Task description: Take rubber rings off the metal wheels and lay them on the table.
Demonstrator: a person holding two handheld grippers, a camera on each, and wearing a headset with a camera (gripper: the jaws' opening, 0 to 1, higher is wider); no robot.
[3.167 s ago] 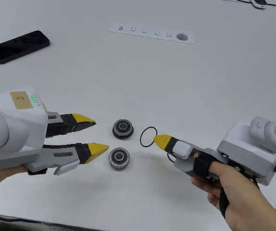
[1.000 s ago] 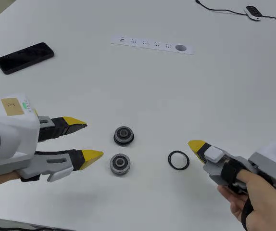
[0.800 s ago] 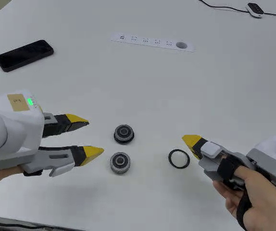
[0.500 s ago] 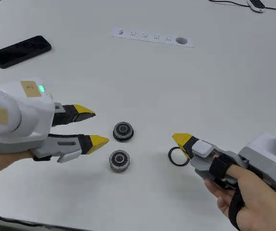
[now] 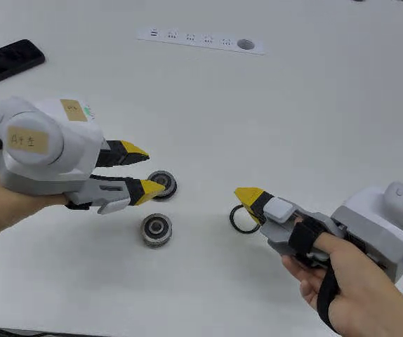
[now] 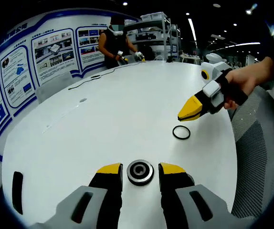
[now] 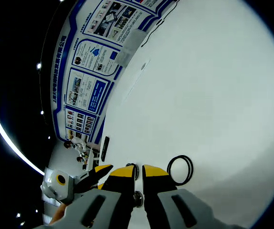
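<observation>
So here's my setup: the white table (image 5: 314, 105) has two small round metal wheels on it, both toward the near edge and left of the middle. My left gripper (image 5: 149, 170) has its yellow-tipped jaws spread wide and holds nothing, and in the left gripper view (image 6: 141, 169) the farther metal wheel (image 6: 140, 172) sits right between the tips. I can't tell if either jaw actually touches it. In the head view that same wheel (image 5: 165, 182) is half tucked behind my lower jaw tip, and its outer rim looks dark. The nearer metal wheel (image 5: 156, 229) lies by itself just beside it, closer to the near edge, and its rim looks more silver-grey. The thin black rubber ring (image 5: 232, 219) lies flat on the table to the right of the wheels and well clear of both. My right gripper (image 5: 247, 196) has its jaws pinched narrow with nothing in them. Its tip hangs over the ring's far-right side, and the left gripper view shows the tip (image 6: 189, 114) above the ring (image 6: 173, 133) with a gap between them. In the right gripper view (image 7: 138, 172) the ring (image 7: 182, 156) lies just beside my jaws. A black phone (image 5: 5, 62) lies at the far left corner, and a long white power strip (image 5: 198, 40) runs along the far edge.
</observation>
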